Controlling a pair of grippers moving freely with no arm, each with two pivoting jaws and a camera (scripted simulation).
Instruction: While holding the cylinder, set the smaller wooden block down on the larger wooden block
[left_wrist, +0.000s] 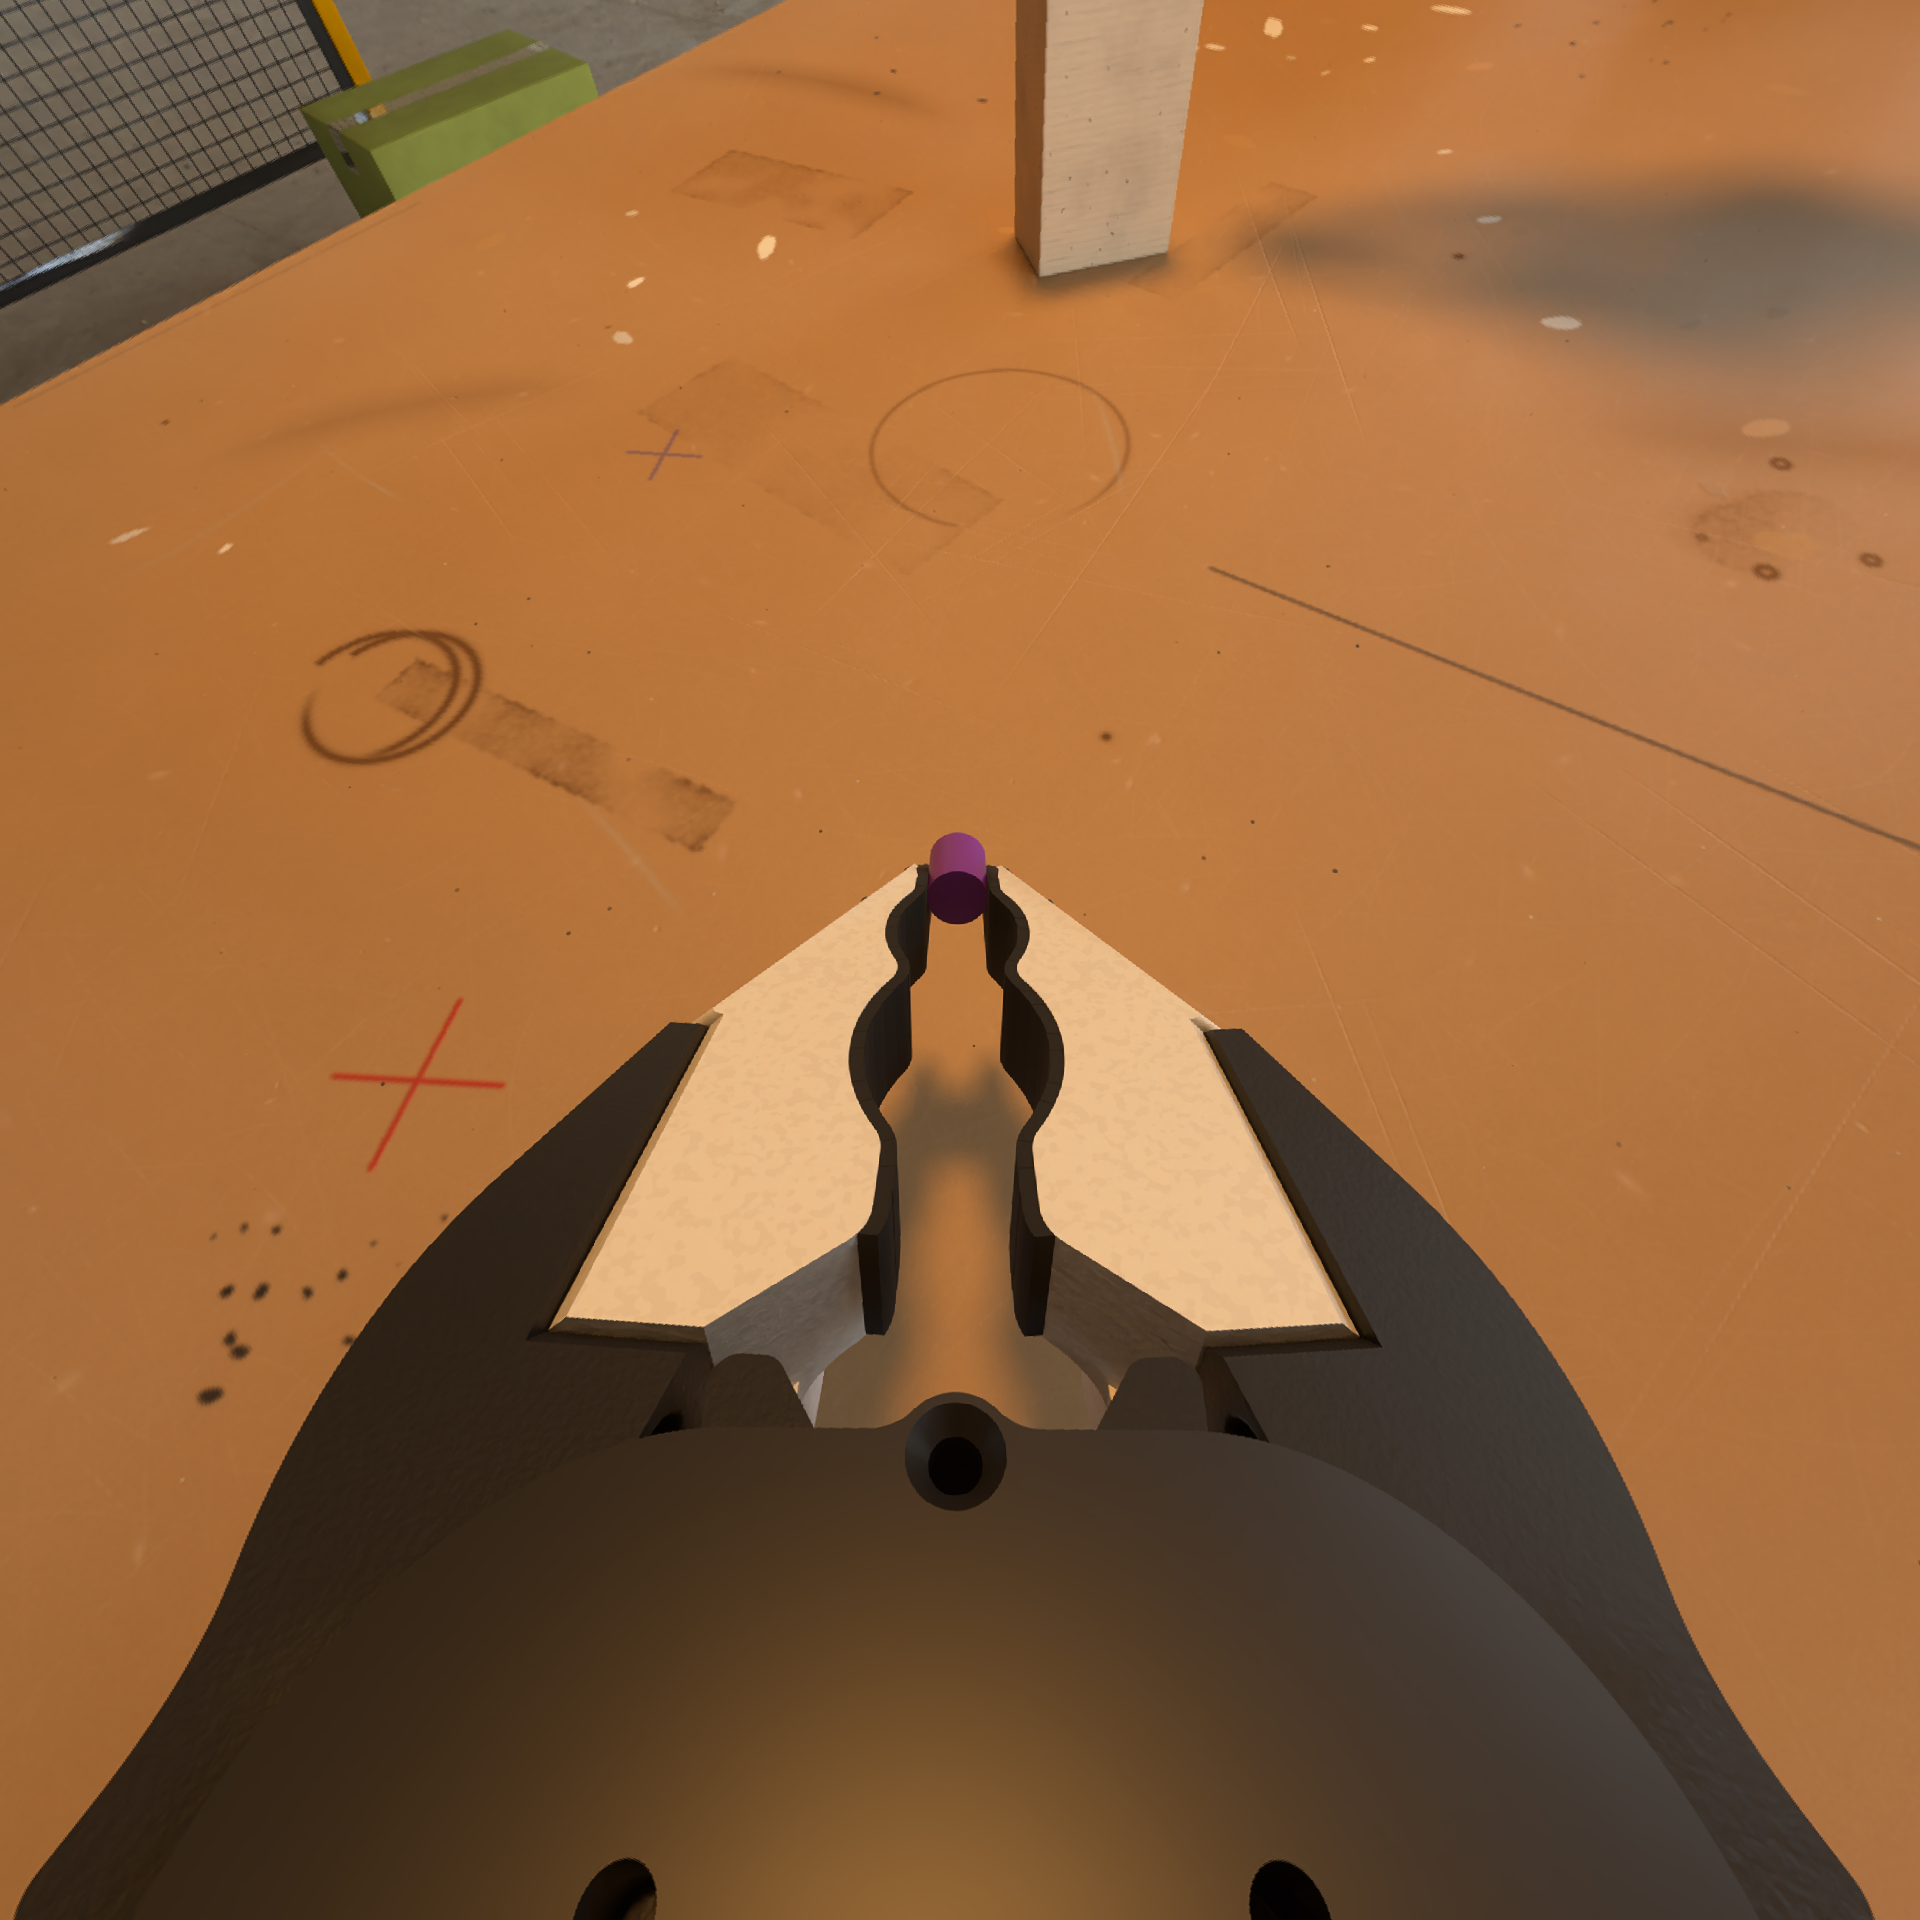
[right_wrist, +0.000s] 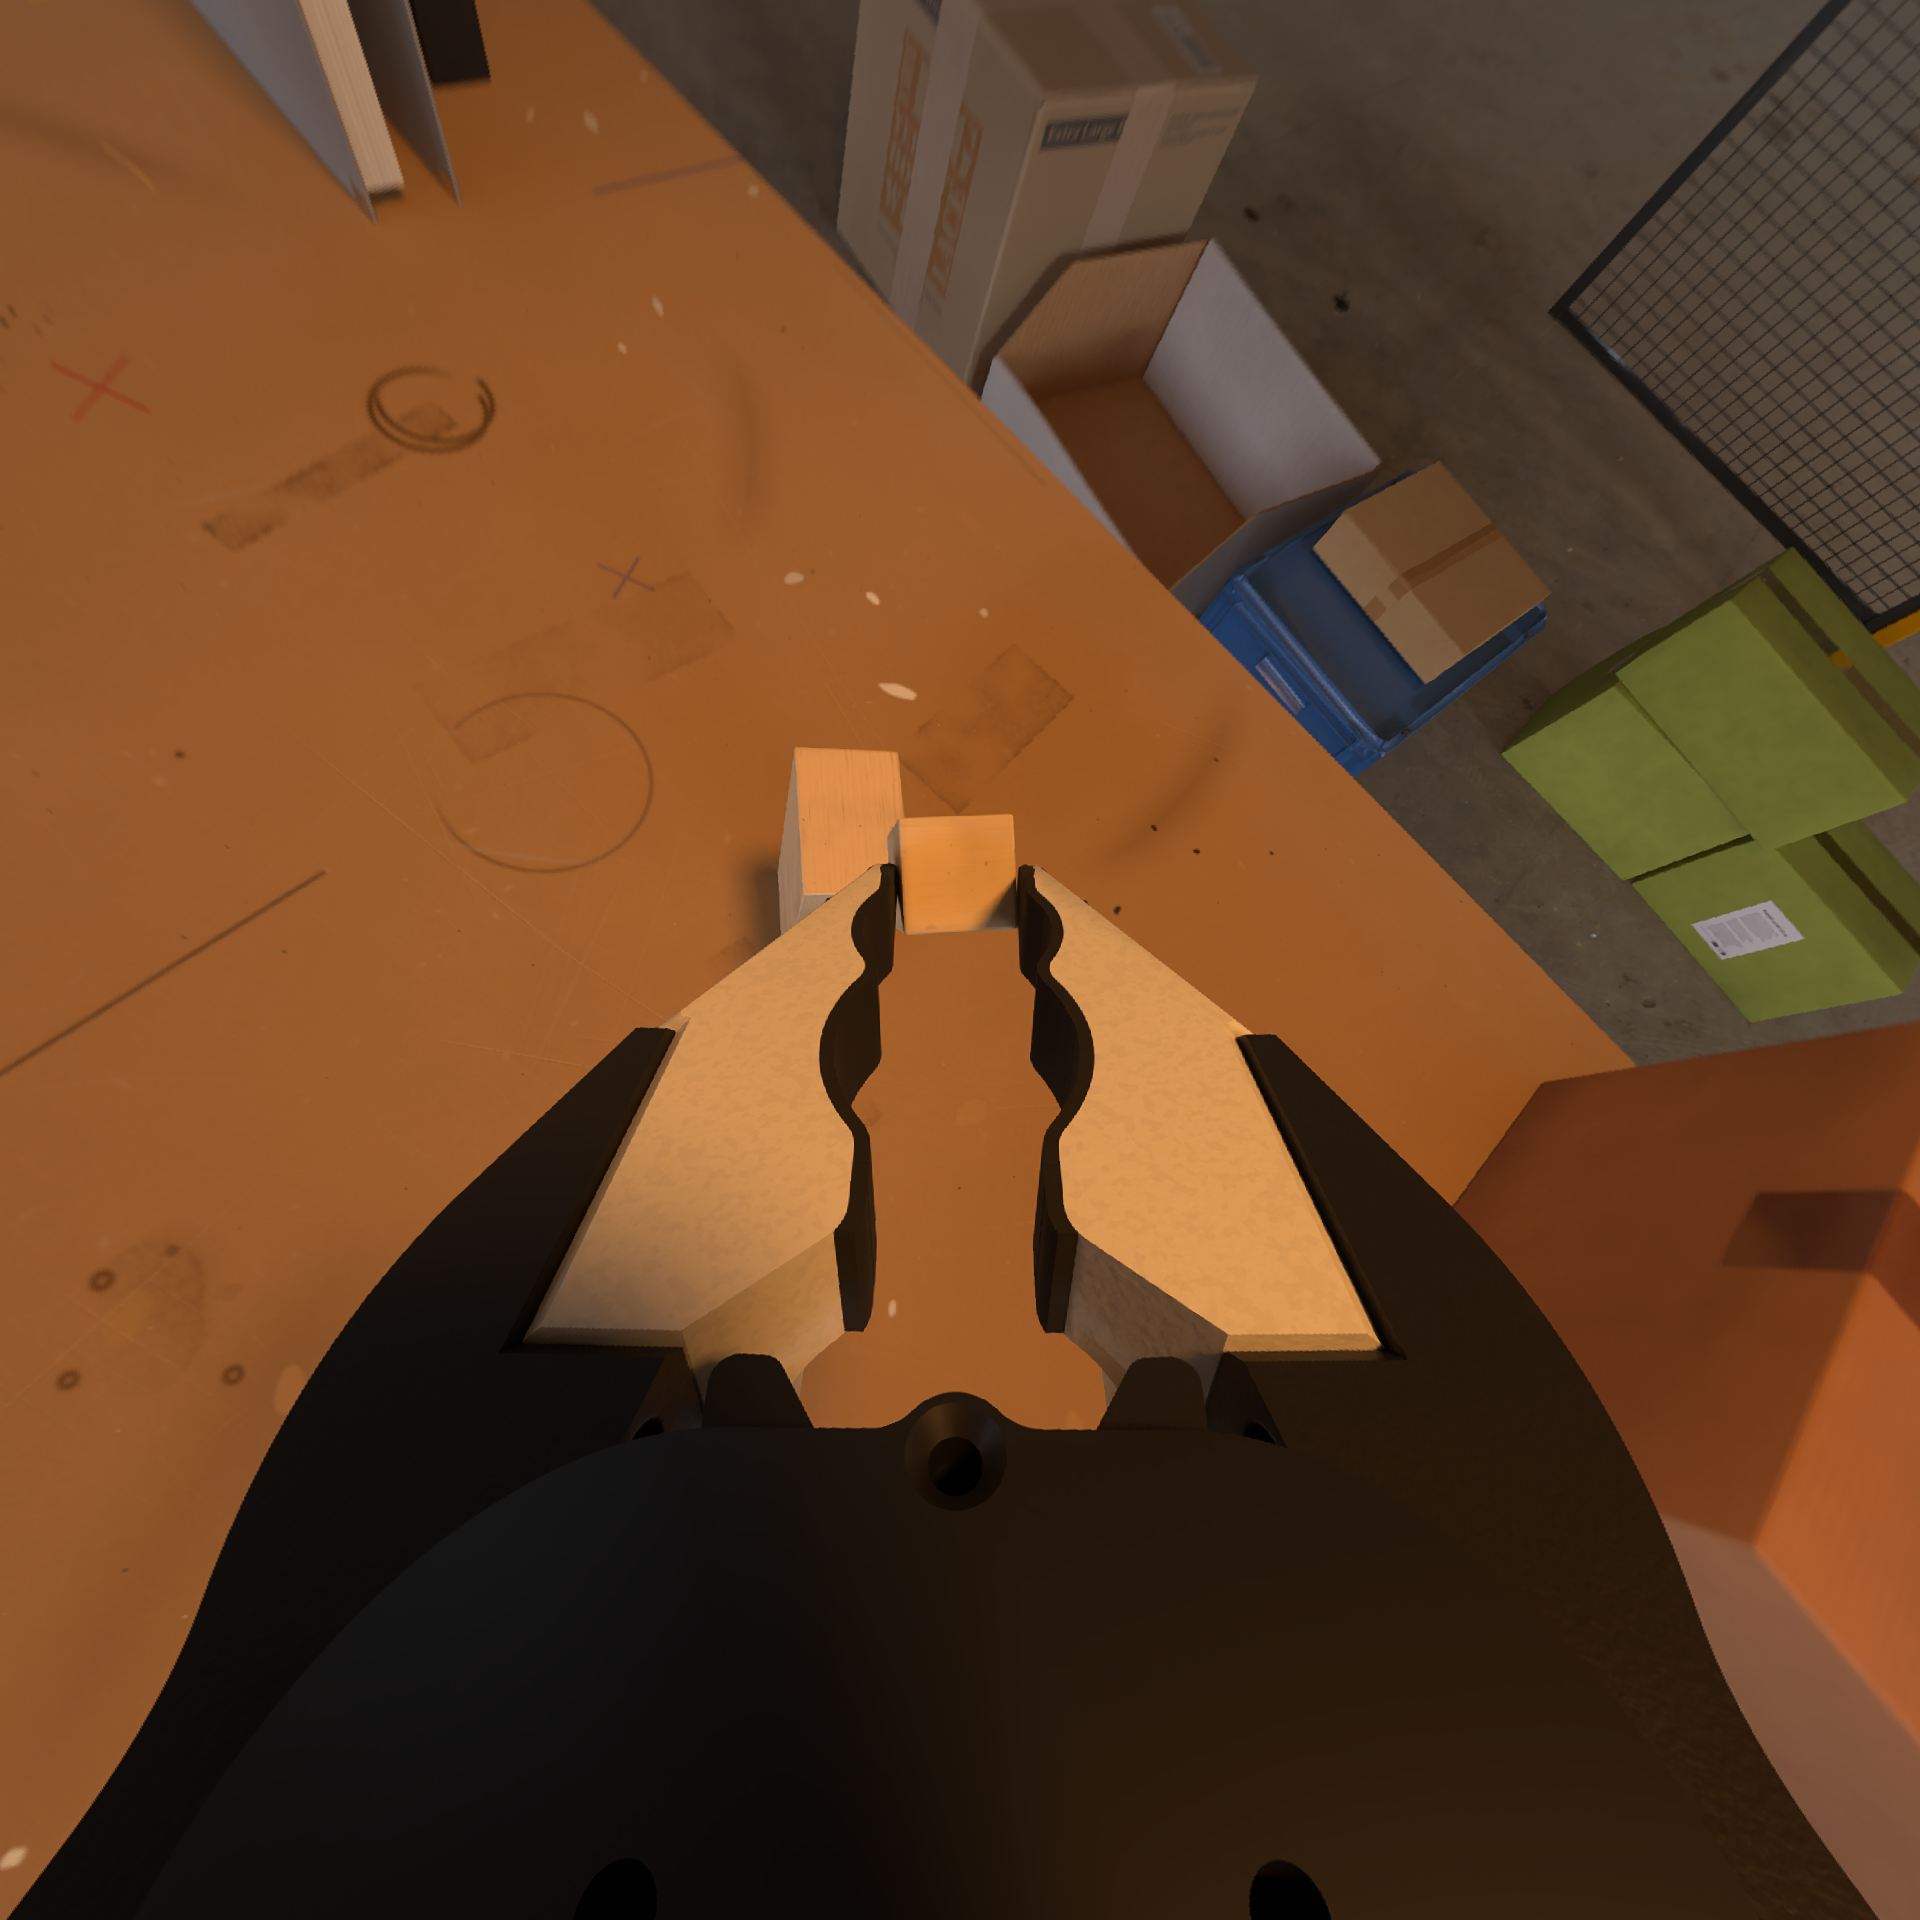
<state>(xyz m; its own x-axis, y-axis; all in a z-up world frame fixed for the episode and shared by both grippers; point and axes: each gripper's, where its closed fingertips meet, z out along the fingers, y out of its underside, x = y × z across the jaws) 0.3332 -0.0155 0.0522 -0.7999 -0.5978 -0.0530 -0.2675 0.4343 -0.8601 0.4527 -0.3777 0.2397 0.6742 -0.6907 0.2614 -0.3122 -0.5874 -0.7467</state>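
Right wrist view: right claw (right_wrist: 956, 899) grips smaller block (right_wrist: 956, 868) beside larger block (right_wrist: 844, 821); left claw (left_wrist: 956, 899) clamps cylinder (left_wrist: 956, 878)

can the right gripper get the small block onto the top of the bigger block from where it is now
Probably yes. The right gripper holds the smaller wooden block in the air, just beside and above the larger wooden block, whose top face is bare. Nothing stands between them; the left gripper holds the purple cylinder elsewhere.
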